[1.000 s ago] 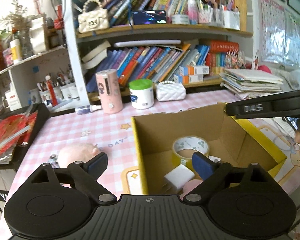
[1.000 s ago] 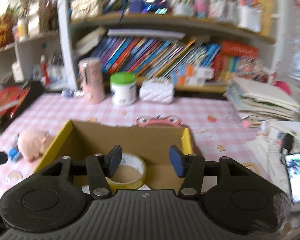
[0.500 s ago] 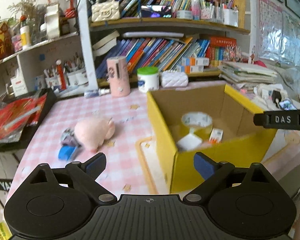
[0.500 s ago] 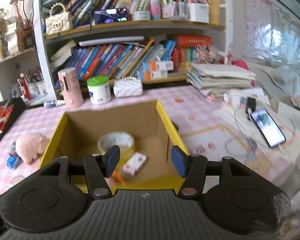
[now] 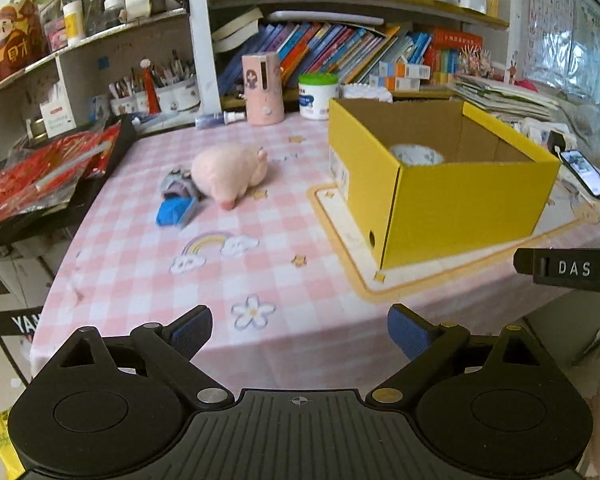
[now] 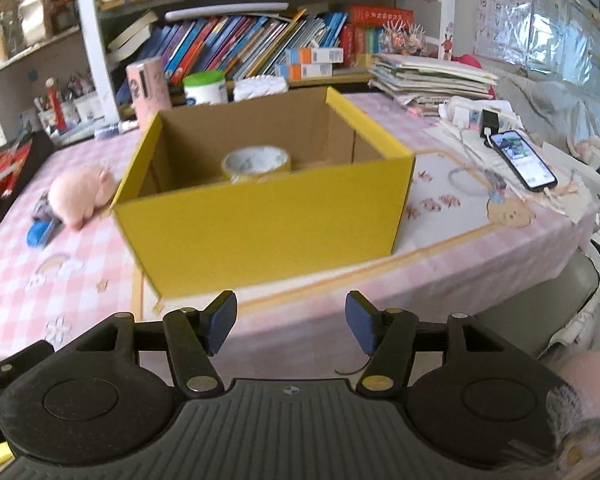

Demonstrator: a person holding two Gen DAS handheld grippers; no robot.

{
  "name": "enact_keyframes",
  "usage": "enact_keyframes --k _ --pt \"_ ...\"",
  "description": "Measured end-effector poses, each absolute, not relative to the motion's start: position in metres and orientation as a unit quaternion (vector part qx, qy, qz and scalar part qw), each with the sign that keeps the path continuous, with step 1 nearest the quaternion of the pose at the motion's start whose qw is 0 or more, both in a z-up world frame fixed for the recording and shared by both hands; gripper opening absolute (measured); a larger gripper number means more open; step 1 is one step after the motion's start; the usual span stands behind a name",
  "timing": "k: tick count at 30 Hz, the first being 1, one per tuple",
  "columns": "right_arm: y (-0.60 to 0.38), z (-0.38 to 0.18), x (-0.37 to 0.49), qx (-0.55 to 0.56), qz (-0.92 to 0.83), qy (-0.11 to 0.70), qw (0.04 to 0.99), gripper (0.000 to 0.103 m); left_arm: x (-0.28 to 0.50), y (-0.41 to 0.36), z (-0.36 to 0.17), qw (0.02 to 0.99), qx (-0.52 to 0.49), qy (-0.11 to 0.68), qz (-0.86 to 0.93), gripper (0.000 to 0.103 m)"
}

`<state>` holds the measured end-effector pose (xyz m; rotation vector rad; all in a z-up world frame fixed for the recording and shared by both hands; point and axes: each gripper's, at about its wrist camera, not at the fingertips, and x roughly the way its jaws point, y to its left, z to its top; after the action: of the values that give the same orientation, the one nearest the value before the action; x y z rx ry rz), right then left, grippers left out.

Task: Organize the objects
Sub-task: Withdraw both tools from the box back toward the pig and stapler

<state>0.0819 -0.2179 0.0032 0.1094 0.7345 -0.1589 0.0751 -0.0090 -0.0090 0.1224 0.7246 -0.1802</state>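
Note:
An open yellow cardboard box [image 5: 464, 196] [image 6: 268, 220] stands on the pink checked tablecloth [image 5: 236, 276] with a roll of tape [image 6: 256, 164] [image 5: 416, 155] inside. A pink plush pig [image 5: 230, 170] [image 6: 82, 190] lies to its left, beside a small blue object [image 5: 174, 210] [image 6: 40, 234]. My left gripper [image 5: 300, 330] is open and empty, held off the table's front edge. My right gripper [image 6: 292, 322] is open and empty, in front of the box.
At the back stand a pink cylinder [image 5: 262, 88], a green-lidded jar [image 5: 318, 94] and shelves of books [image 5: 340, 52]. A phone [image 6: 522, 160] and stacked papers [image 6: 428, 78] lie at the right. A black tray with red packets [image 5: 40, 172] sits at the left.
Both grippers have pulled back from over the box to beyond the table's front edge, still open. The box contents are now mostly hidden by its walls.

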Motion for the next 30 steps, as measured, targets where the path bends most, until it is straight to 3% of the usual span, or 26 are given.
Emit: enact_keyframes --k 30 --pt "-0.105 -0.005 0.049 0.008 0.061 0.388 0.920 0.067 0.021 0.086 -0.002 0.935 0.029 0.354 -0.001 0.096"
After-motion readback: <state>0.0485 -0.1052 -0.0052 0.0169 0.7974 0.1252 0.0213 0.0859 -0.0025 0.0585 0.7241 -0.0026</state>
